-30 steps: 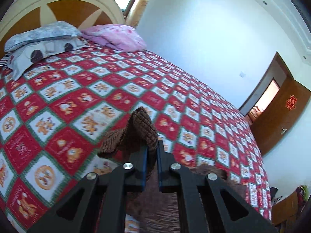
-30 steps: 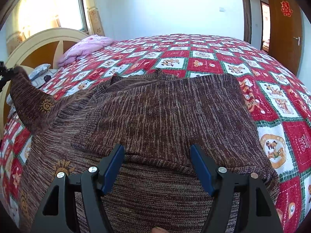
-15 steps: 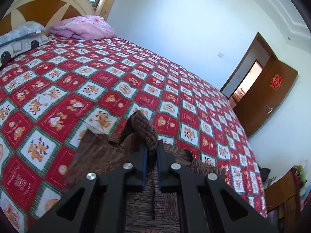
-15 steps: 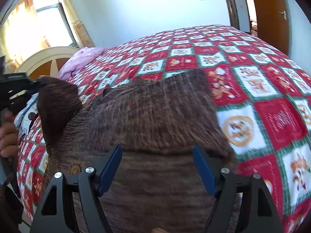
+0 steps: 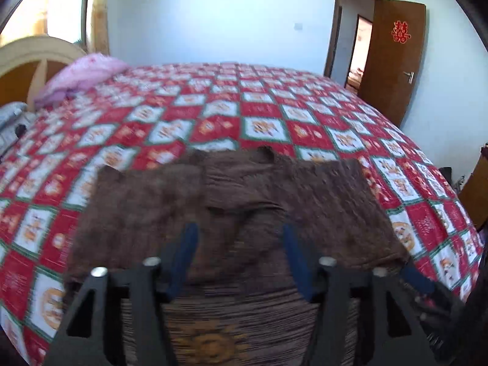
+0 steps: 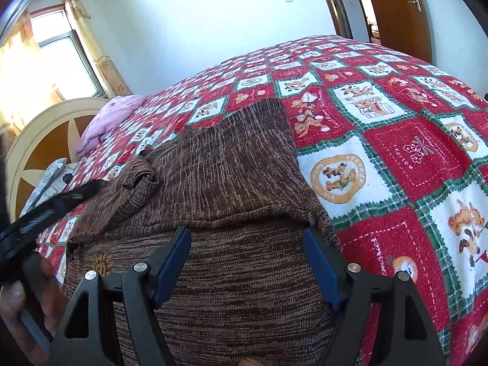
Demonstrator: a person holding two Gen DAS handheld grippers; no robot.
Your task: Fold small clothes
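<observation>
On the bed [image 5: 262, 116], the brown knit sweater [image 5: 274, 189] lies flat on the red patterned quilt with both sleeves folded across its chest. The left gripper [image 5: 239, 259] is opening, nothing between its fingers; the right gripper [image 6: 247, 262] hangs released over the hem. A good next fold probably needs both grippers pinching the hem corners evenly, then lifting together toward the collar.

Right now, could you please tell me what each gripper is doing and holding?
Left gripper: fingers opening, nothing between them, brown sweater lying below.
Right gripper: open, holding nothing, over the sweater.
</observation>
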